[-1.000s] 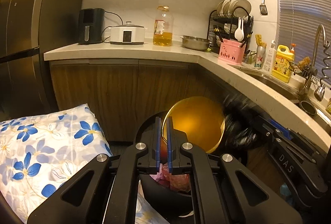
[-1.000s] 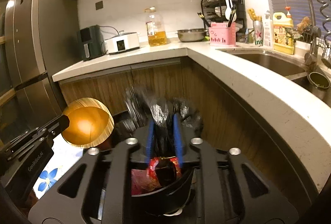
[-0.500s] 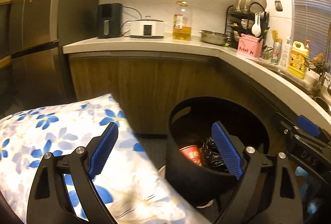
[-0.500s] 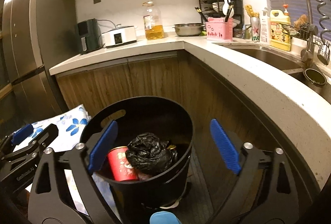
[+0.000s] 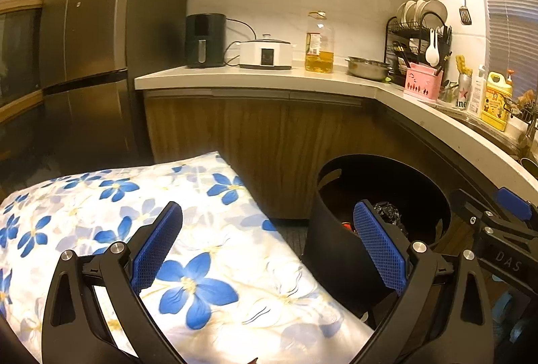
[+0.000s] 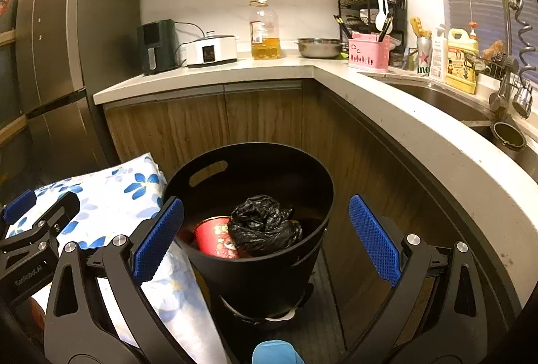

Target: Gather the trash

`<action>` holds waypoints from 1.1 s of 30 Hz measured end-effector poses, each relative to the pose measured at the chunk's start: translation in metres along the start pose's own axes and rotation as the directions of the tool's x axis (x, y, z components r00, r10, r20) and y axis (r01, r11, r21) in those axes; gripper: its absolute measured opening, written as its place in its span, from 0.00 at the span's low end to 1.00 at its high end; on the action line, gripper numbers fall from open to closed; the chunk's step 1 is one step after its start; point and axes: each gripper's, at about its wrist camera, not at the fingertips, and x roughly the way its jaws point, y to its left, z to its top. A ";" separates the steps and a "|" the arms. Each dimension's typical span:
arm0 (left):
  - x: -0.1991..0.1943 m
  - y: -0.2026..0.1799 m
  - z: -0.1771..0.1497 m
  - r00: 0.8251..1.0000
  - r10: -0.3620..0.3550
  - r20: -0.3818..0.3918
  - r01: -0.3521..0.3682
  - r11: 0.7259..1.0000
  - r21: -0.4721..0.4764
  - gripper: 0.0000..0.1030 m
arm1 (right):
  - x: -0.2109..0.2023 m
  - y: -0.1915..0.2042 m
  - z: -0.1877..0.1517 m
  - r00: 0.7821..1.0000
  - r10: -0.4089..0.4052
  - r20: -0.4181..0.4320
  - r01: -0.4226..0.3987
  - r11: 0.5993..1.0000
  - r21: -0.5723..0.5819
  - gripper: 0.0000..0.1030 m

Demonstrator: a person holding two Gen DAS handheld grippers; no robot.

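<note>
A dim kitchen corner with wood cabinets and a pale counter (image 6: pixel 386 101) surrounds the work. Nearest, the right gripper (image 6: pixel 265 239) and the left gripper (image 5: pixel 269 249) both stand wide with nothing between the pads, their jaws having just been opening. Just beyond sits one black bin (image 6: pixel 269 266) on the floor beside a flowered cushion (image 5: pixel 134 195). Inside lie one crumpled black bag (image 6: pixel 262 226), likely light and soft, best pinched at a fold, and one red cup (image 6: pixel 215 236), probably thin and crushable, best taken by the rim. Farther back stands one oil bottle (image 6: pixel 265 31).
</note>
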 end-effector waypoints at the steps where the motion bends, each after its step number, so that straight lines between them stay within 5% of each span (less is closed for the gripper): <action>1: -0.004 0.002 -0.001 1.000 0.004 0.005 -0.004 1.000 -0.002 0.94 | -0.005 0.002 -0.001 1.000 -0.001 0.003 0.001 1.000 -0.004 0.95; 33: -0.135 0.046 -0.062 0.997 0.037 0.072 -0.034 0.999 -0.042 0.94 | -0.140 0.043 -0.062 0.999 0.013 0.042 -0.012 0.999 -0.038 0.95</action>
